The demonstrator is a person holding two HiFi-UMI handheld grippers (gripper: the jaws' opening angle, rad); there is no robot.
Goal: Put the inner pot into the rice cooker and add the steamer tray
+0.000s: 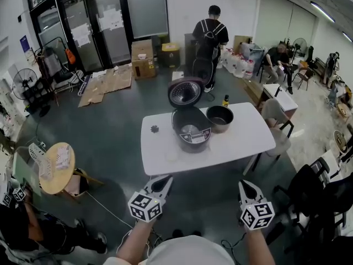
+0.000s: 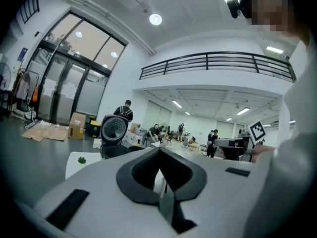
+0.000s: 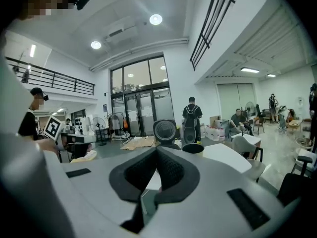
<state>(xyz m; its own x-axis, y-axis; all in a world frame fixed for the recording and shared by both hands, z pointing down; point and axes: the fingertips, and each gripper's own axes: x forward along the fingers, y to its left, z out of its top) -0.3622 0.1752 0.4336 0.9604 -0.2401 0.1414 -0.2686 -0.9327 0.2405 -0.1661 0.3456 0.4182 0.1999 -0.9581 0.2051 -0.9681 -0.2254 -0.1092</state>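
The inner pot (image 1: 220, 118) stands upright on the white table (image 1: 160, 150), outside the rice cooker (image 1: 191, 132) and just beside its right side. The cooker sits near the middle of the table with its lid (image 1: 185, 92) raised at the back, so its open well faces you. A small bottle with a yellow cap (image 1: 225, 100) stands behind the pot, near the table's far edge. A small dark leaf-shaped mark (image 1: 155, 128) lies on the tabletop left of the cooker, well apart from it.

Your left gripper (image 1: 166, 179) and right gripper (image 1: 243, 185) hang short of the table's near edge, well apart from each other. On both, the fingers are pressed together with nothing between them. The near strip of tabletop lies between them and the cooker.

A grey chair (image 1: 274, 110) stands at the table's right end. Beyond the table a person in dark clothes (image 1: 211, 32) stands with their back to you. Cardboard boxes (image 1: 143, 57) sit by the glass doors. A round wooden side table (image 1: 55, 170) stands off to your left.
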